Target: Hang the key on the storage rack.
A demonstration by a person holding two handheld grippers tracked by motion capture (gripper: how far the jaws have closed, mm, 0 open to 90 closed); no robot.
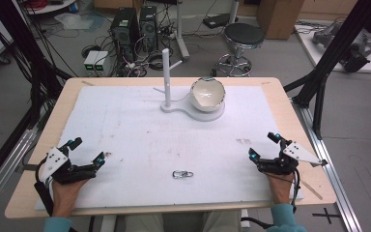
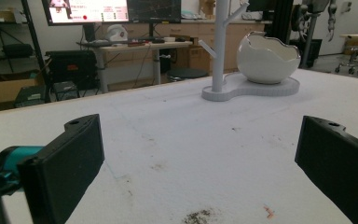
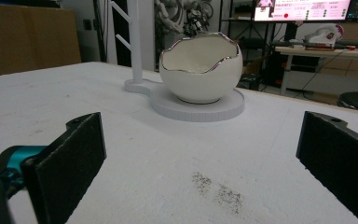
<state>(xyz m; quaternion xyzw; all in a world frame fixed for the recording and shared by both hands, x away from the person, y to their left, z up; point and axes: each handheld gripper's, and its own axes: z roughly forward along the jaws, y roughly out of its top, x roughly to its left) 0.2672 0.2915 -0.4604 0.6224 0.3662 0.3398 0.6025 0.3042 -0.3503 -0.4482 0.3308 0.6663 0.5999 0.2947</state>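
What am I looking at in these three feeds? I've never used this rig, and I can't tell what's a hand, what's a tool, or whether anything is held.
There is no robot here: a person holds a hand tool with two black jaws in each hand. The high view looks down on the table from above; the left gripper sits at its left, the right gripper at its right. The other two pictures come from cameras riding on those tools, looking out between their own jaws.

On the white mat lie a small metal clasp near the person, and farther off a white stand with pegs whose base carries an eggshell-shaped bowl. Both pairs of jaws are wide open and hold nothing.
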